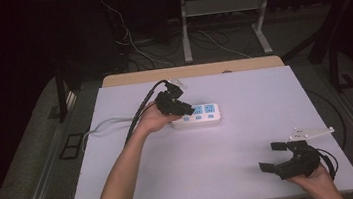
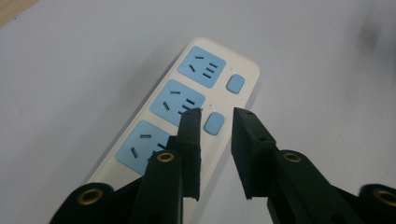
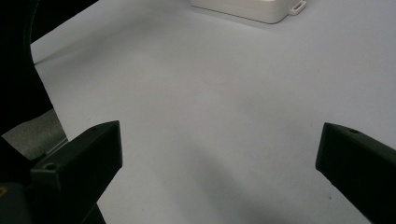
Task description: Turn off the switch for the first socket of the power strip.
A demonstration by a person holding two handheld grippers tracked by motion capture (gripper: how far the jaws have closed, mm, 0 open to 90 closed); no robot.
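A white power strip (image 1: 207,116) with three blue sockets and small blue buttons lies flat at the middle of the white table top (image 1: 239,137). My left gripper (image 1: 188,109) hovers over the strip's left part. In the left gripper view its jaws stand a narrow gap apart (image 2: 217,112) just above the middle blue button (image 2: 214,124), holding nothing. The strip's body (image 2: 245,70) runs away to the upper right. My right gripper (image 1: 270,156) rests near the front right corner, wide open and empty (image 3: 219,140). The strip's end (image 3: 243,8) lies far ahead of it.
The strip's pale cable (image 1: 102,124) trails left off the table. A black cable (image 1: 140,111) runs from the left gripper over the forearm. A wooden edge (image 1: 191,71) borders the back. A metal stand (image 1: 185,28) and loose wires sit on the floor beyond.
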